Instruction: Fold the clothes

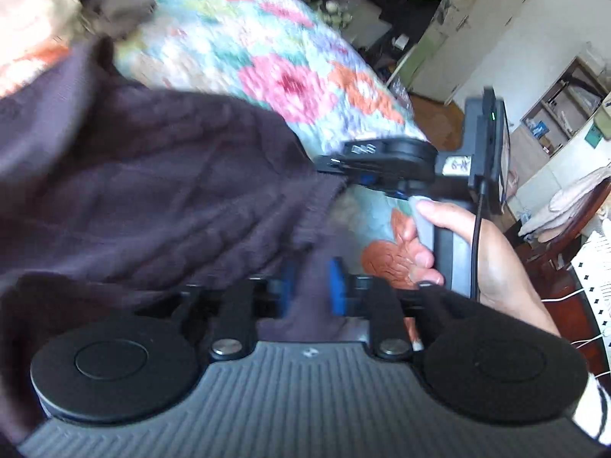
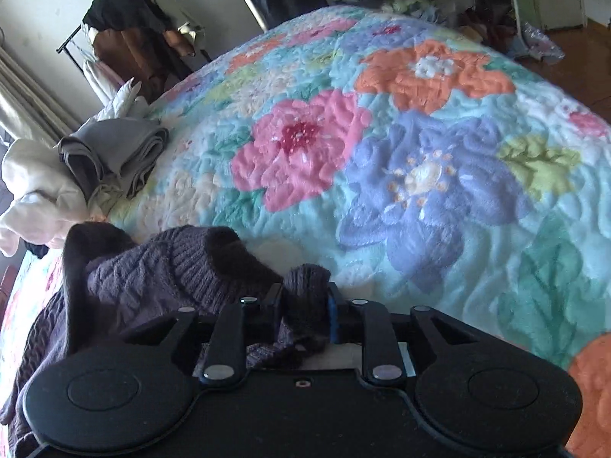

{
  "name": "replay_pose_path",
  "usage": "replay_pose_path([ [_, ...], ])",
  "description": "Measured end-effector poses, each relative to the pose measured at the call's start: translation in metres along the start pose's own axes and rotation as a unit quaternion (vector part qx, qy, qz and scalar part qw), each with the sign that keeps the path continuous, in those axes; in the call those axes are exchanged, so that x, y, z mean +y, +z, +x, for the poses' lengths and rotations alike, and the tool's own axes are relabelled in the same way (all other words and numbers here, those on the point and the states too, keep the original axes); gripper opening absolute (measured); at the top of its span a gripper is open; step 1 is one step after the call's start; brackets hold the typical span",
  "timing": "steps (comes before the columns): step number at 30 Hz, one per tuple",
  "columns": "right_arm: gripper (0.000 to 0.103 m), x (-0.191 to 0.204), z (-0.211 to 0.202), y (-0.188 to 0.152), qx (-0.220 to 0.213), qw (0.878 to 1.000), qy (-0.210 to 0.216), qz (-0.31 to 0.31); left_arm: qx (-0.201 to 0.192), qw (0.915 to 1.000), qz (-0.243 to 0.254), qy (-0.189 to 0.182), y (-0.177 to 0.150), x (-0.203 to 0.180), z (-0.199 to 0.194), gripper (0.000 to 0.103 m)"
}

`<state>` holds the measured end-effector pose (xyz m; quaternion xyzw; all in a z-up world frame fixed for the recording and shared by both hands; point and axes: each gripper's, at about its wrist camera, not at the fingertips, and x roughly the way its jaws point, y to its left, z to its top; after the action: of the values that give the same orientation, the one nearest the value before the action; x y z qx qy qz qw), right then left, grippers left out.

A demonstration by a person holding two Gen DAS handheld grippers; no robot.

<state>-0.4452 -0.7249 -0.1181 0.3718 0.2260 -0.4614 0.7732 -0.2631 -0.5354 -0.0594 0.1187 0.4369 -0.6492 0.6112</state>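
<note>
Between the blue pads of the left gripper (image 1: 311, 290) a fold of the dark purple knit sweater (image 1: 152, 175) is pinched, the jaws closed on the cloth. Nearest in the right wrist view, the right gripper (image 2: 305, 311) is likewise clamped on a ribbed edge of the same sweater (image 2: 183, 263), which bunches to its left over the floral quilt (image 2: 420, 160). Only the left view shows the right hand (image 1: 477, 252) wrapped around the other gripper's handle, and beyond it open wall shelves (image 1: 565, 114) whose contents are too small to make out. Only the right view shows, farther off at the quilt's left edge, one folded grey garment (image 2: 114, 156) beside a white garment (image 2: 38, 183), with a clothes rack (image 2: 130, 38) of hanging clothes behind.
</note>
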Motion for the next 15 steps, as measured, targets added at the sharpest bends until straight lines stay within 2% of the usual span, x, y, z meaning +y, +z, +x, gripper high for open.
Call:
replay_pose_path([
  [1,0.033,0.008,-0.011,-0.002,-0.023,1.000,-0.009,-0.016,-0.011,0.9999,0.001,0.006,0.000,0.008,-0.016,0.048],
  [5,0.033,0.070,-0.038,-0.004,-0.069,0.991,0.005,-0.113,-0.048,0.9973,-0.030,0.047,0.000,0.064,-0.088,0.053],
  [7,0.036,0.103,-0.050,-0.006,-0.090,0.983,0.014,-0.162,-0.064,0.9903,-0.049,0.113,-0.004,0.093,-0.123,0.053],
  [9,0.036,0.145,-0.049,-0.012,-0.066,0.974,0.054,-0.212,-0.079,0.9776,-0.069,0.183,-0.010,0.124,-0.156,0.053],
  [10,0.037,0.168,-0.048,-0.018,-0.042,0.969,0.091,-0.228,-0.088,0.9721,-0.090,0.198,-0.013,0.141,-0.170,0.053],
  [13,0.045,0.232,-0.044,-0.042,0.044,0.950,0.216,-0.220,-0.108,0.9540,-0.198,0.198,-0.027,0.203,-0.208,0.054],
  [15,0.050,0.274,-0.037,-0.062,0.096,0.934,0.267,-0.217,-0.125,0.9405,-0.252,0.191,-0.035,0.239,-0.229,0.056],
])
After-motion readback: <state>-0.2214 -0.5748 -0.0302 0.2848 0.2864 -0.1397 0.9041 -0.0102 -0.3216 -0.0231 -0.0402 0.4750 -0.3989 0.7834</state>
